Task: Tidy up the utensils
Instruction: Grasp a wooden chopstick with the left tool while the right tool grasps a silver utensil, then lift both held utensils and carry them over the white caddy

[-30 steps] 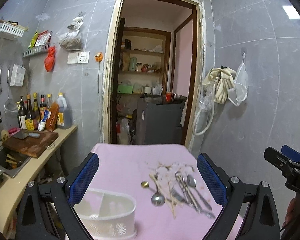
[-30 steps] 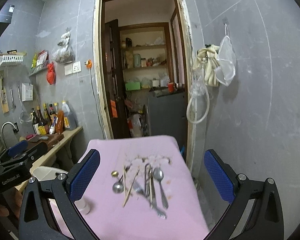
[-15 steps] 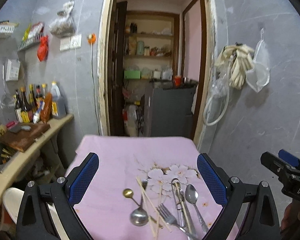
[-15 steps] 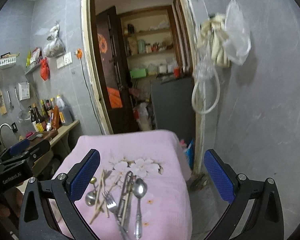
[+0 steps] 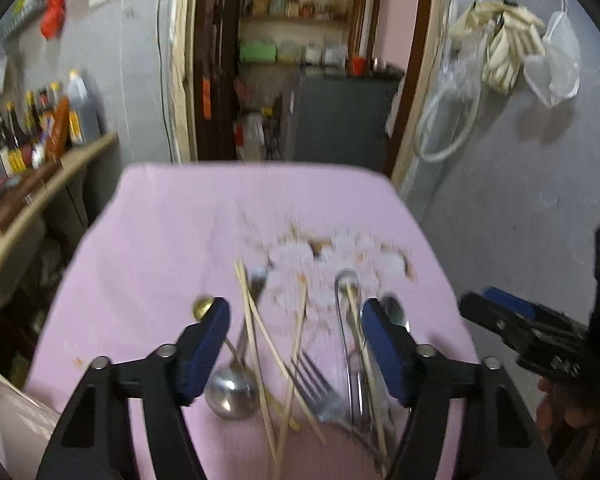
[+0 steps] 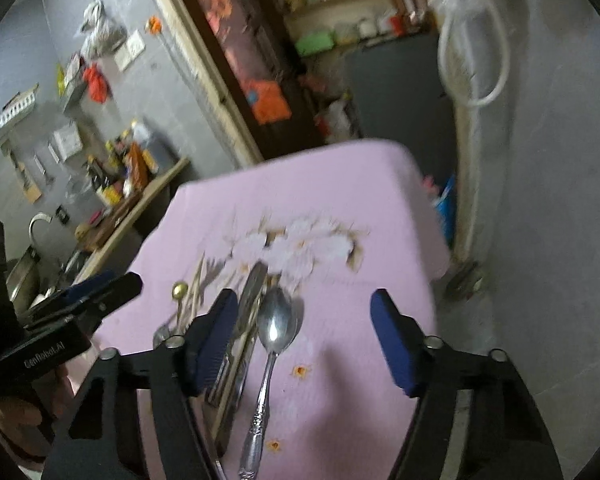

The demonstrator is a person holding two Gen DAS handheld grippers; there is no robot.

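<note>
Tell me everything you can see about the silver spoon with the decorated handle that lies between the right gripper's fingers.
The silver metal spoon with the decorated handle lies flat on the pink flowered tablecloth, bowl facing up and shining, pointing away from the camera. Its embossed handle runs toward the bottom edge of the right wrist view. It rests just right of the other steel cutlery; whether they touch is unclear. The right gripper is above it, open, and does not hold it.

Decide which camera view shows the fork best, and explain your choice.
The left wrist view: the fork lies in plain sight, its tines clear among the chopsticks. In the right wrist view I cannot pick it out; the left finger of that gripper covers part of the pile.
</note>
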